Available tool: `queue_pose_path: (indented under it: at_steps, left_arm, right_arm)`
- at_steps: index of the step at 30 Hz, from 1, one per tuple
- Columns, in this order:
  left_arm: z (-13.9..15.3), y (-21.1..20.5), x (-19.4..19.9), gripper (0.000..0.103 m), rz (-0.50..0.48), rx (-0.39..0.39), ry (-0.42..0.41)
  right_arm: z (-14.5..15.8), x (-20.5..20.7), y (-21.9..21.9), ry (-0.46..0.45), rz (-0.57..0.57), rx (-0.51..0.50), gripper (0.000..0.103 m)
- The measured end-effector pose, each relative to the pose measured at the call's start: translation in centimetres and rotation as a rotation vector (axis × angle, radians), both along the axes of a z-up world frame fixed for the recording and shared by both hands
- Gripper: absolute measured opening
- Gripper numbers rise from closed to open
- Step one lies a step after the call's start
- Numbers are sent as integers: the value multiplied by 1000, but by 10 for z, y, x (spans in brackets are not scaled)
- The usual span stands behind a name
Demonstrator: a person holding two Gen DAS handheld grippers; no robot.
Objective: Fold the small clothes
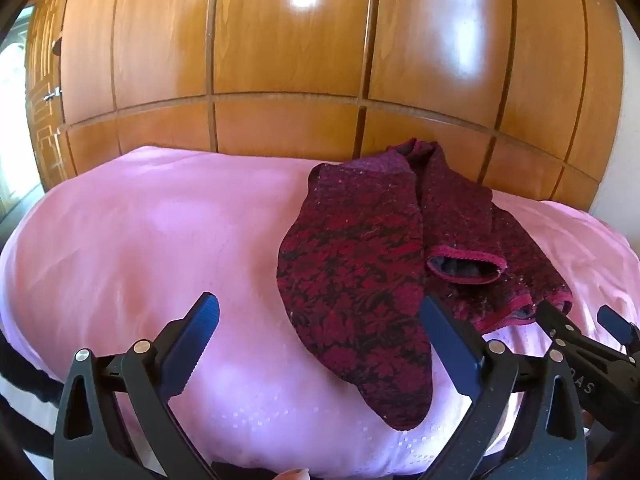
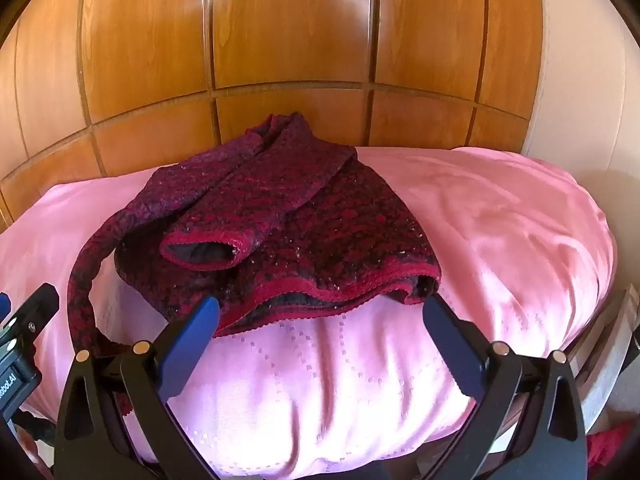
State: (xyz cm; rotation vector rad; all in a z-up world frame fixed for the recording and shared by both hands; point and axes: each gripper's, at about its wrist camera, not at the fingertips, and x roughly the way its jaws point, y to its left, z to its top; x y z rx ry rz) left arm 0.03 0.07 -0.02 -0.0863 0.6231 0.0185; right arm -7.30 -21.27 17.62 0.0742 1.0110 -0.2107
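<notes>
Ahead of you, at twelve o'clock, a glossy wooden wardrobe (image 1: 288, 48) fills the wall, catching bright glare. Daylight enters from a window (image 1: 12, 80) at nine o'clock; a pale wall (image 2: 580, 80) stands at three.

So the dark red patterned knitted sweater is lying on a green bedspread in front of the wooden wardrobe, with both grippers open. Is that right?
Not quite: the bedspread is pink, not green, as the right wrist view shows. The rest holds: the dark red patterned knitted sweater lies on it before the wooden wardrobe, and the left gripper and right gripper are both open.
</notes>
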Motion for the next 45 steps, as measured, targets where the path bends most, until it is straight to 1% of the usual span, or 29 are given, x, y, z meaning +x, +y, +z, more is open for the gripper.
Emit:
queue_pose_path:
  at_steps: [4, 6, 8, 10, 13, 15, 18, 20, 23, 26, 31, 35, 38, 41, 45]
  left_arm:
    - [1, -1, -3, 99, -6, 5, -3]
    - [-11, 3, -6, 99, -12, 3, -7]
    - [-13, 5, -8, 99, -11, 3, -8]
    - [-15, 6, -1, 99, -2, 1, 14]
    - [-23, 4, -1, 99, 14, 13, 26]
    - [-26, 5, -5, 99, 17, 17, 21]
    - [-29, 4, -6, 99, 19, 20, 21]
    - [-25, 4, -4, 99, 19, 16, 27]
    - [-27, 5, -5, 99, 22, 14, 27]
    - [-26, 6, -3, 99, 25, 17, 31]
    - [-24, 8, -3, 99, 21, 9, 39]
    - [-20, 9, -1, 99, 22, 8, 42]
    - [-19, 10, 0, 99, 24, 8, 45]
    - [-17, 7, 2, 99, 28, 27, 52]
    - [-16, 5, 1, 99, 21, 49, 52]
  right_arm:
    - [-1, -4, -4, -5, -8, 7, 101]
    - [-6, -3, -2, 15, 0, 3, 101]
    - [-11, -1, -2, 26, -8, 26, 101]
    - [-16, -1, -2, 34, -17, 61, 101]
    - [-13, -10, 2, 10, 5, 86, 101]
    - [-10, -18, 5, -10, 20, 102, 101]
    - [-7, -26, 4, -21, 16, 110, 101]
    - [-8, -30, 1, -15, 11, 117, 101]
    - [-10, -33, -3, -5, 2, 124, 101]
    - [-7, -36, -5, -13, -9, 130, 101]
    - [-4, -42, -2, -13, 35, 170, 101]
    - [-1, -46, -4, -28, 62, 249, 101]
    - [1, -47, 0, -38, 113, 295, 101]
    - [6, -47, 4, -49, 123, 269, 101]
    - [4, -45, -3, -41, 87, 253, 101]
